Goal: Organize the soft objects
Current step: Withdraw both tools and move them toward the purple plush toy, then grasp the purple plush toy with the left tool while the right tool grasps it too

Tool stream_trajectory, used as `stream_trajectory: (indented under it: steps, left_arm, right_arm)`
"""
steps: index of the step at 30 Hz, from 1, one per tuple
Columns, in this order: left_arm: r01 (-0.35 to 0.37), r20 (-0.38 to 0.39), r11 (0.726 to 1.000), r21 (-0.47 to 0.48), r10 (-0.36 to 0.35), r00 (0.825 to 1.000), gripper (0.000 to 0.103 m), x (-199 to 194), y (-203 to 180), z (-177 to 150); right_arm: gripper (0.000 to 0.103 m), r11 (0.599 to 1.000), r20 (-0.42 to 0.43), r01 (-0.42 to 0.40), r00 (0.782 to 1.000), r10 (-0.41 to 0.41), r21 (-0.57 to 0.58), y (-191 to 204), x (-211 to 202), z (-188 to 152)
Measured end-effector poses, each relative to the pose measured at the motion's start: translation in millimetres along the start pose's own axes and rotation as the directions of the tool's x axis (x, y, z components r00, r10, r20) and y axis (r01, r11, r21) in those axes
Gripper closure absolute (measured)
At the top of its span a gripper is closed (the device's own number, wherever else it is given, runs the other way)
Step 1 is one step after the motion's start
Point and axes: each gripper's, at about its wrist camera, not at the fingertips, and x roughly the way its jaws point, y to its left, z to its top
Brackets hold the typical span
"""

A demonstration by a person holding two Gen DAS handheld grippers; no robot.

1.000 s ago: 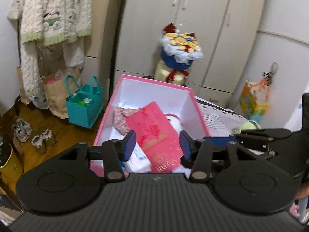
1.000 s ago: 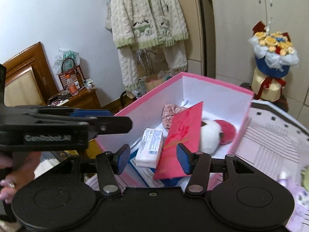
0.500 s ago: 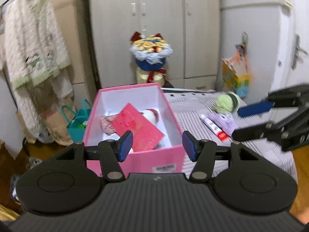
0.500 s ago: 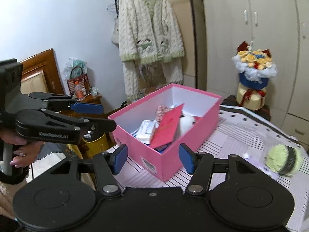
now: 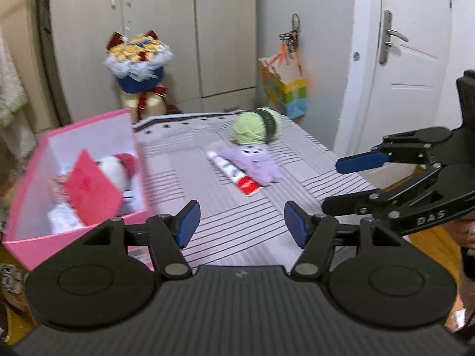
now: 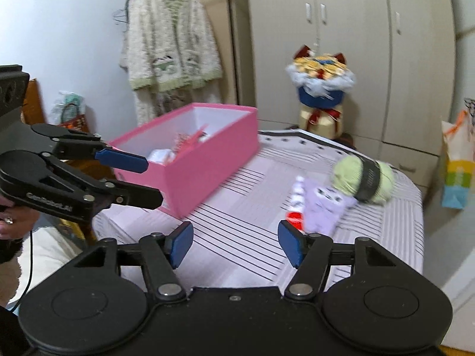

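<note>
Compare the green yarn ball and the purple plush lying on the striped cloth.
The green yarn ball is round with a dark band around it; the purple plush is flatter, with a printed face. The ball lies farther from the grippers; the plush lies nearer, beside a tube. Both are soft and outside the pink box.

Left gripper (image 5: 240, 227): matte black, ribbed housing at the bottom, two round black discs, silver pivot screws, black linkage arms, blue pads on the fingers (image 5: 187, 222). Right gripper (image 6: 234, 244): same build, smooth black housing, small centre screw, blue-padded fingers (image 6: 289, 243). Seen from the side, the right one has "DAS" lettering and the left one white "GenRobot.AI" lettering. Thin black cable by the left hand (image 6: 12, 222), ring on a finger, dark cuff.
</note>
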Motion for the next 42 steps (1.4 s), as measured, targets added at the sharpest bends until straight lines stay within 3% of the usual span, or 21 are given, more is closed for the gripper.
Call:
stream_trajectory:
  steps: [10, 23, 27, 31, 35, 38, 42]
  left_arm:
    - [0.112, -0.009, 0.990, -0.089, -0.113, 0.993, 0.041, 69.1, -3.8, 1.6]
    - [0.120, 0.052, 0.964, -0.239, -0.111, 0.992, 0.041, 160.2, 10.6, 21.9]
    - [0.116, 0.018, 0.942, -0.316, -0.116, 0.993, 0.043, 194.1, 20.4, 31.3]
    - [0.058, -0.040, 0.919, -0.389, -0.080, 0.996, 0.044, 221.3, 29.3, 34.8]
    - [0.057, -0.047, 0.928, -0.367, -0.080, 0.996, 0.046, 232.4, 28.1, 37.5]
    - [0.066, -0.057, 0.926, -0.373, -0.094, 0.994, 0.052, 240.0, 27.6, 35.8]
    - [0.038, -0.052, 0.948, -0.317, -0.057, 0.997, 0.057, 236.8, 14.4, 32.8]
  right_arm:
    - [0.035, 0.997, 0.033, 0.075, 0.997, -0.075, 0.007, -39.4, 34.2, -20.0]
    - [0.034, 0.992, -0.013, 0.079, 0.997, -0.078, 0.095, -89.8, 118.8, -21.5]
    - [0.030, 0.982, -0.021, 0.062, 0.998, -0.059, 0.177, -102.5, 138.5, -11.6]
    - [0.030, 0.964, -0.047, 0.076, 0.997, -0.066, 0.254, -113.4, 156.4, -6.1]
    - [0.030, 0.946, -0.068, 0.051, 0.997, -0.031, 0.320, -122.6, 169.8, -6.2]
    - [0.035, 0.959, -0.060, 0.074, 0.996, -0.059, 0.274, -114.8, 171.9, -8.5]
    - [0.042, 0.968, -0.049, 0.100, 0.995, -0.091, 0.229, -109.2, 170.4, -12.8]
